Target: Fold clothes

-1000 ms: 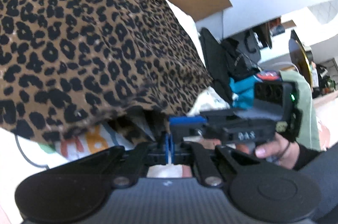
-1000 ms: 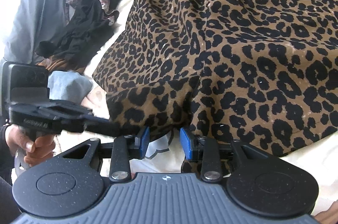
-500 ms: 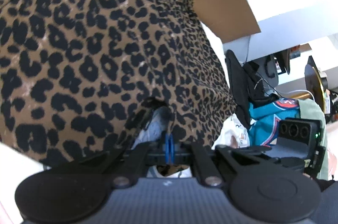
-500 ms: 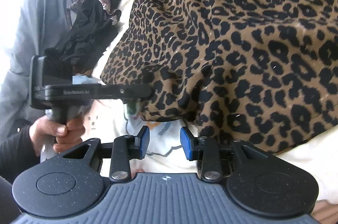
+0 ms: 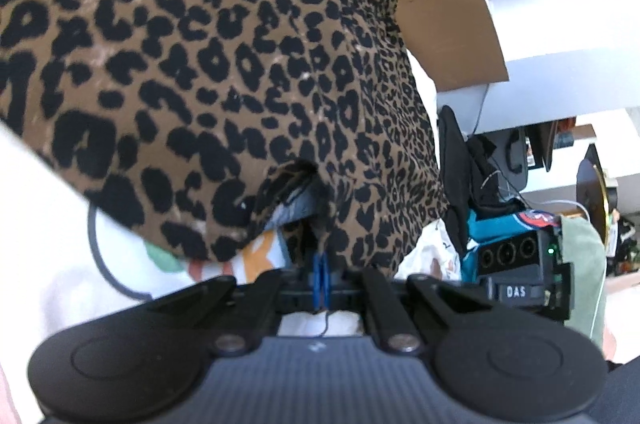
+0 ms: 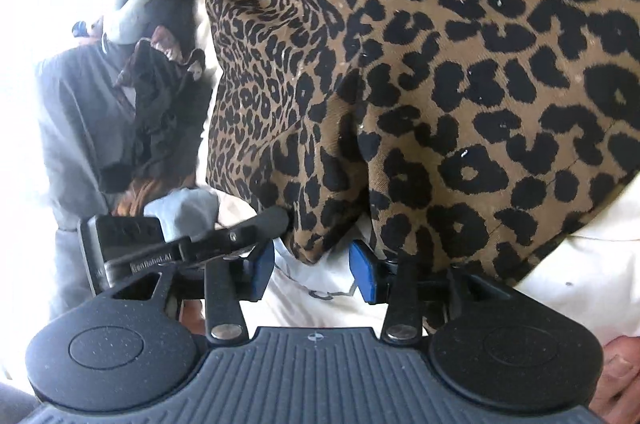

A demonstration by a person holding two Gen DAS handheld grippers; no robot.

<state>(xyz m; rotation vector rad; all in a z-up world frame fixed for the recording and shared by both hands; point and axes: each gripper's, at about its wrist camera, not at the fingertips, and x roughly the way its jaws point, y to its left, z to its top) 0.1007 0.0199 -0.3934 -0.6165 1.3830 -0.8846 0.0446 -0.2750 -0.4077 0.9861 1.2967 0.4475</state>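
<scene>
While the left gripper [image 5: 321, 278] pinches one leopard-print garment [image 5: 208, 63], the right gripper [image 6: 312, 270] gapes wide, holding nothing. Its side reads "DAS".

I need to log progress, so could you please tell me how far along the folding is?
Early stage. Done: the leopard-print shorts are spread on the white sheet. In hand: the left gripper is shut on their hem, while the right gripper is open at the hem. Left: no finished fold shows, and the dark clothes lie unfolded.
</scene>
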